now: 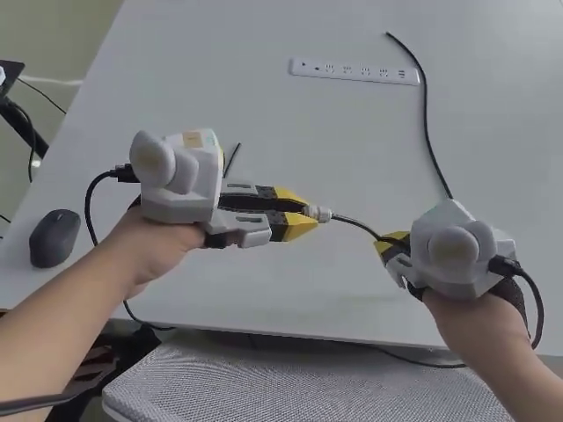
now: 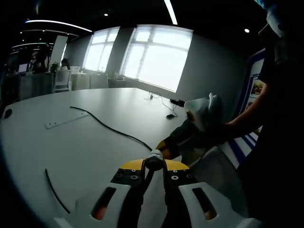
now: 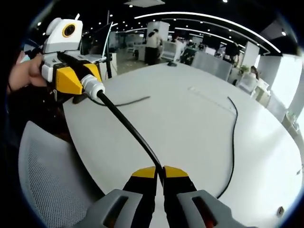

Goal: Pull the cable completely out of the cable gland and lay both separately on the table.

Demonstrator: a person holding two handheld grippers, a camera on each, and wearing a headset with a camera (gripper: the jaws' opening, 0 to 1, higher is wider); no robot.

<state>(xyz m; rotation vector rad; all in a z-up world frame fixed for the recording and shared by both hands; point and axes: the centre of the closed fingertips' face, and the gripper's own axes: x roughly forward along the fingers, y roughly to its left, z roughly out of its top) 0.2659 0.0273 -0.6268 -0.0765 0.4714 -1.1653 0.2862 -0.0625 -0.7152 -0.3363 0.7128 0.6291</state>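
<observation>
Black rubbery cable [image 1: 356,226] spans, in the head view, from the left tool [image 1: 303,220], clamped on the pale plastic gland [image 1: 322,214], to the right tool [image 1: 391,246], both held above the smooth white counter [image 1: 264,114].

Left gripper view: yellow tips pinch the round, ribbed gland.

Right gripper view: the jaws are closed on the thin cable, which enters the gland. The pull looks unfinished and nothing is laid down yet.

The left tongs [image 1: 310,216] and right tongs [image 1: 385,247] share pale grey housings, yellow jaw tips and black trailing leads [image 1: 91,200]
</observation>
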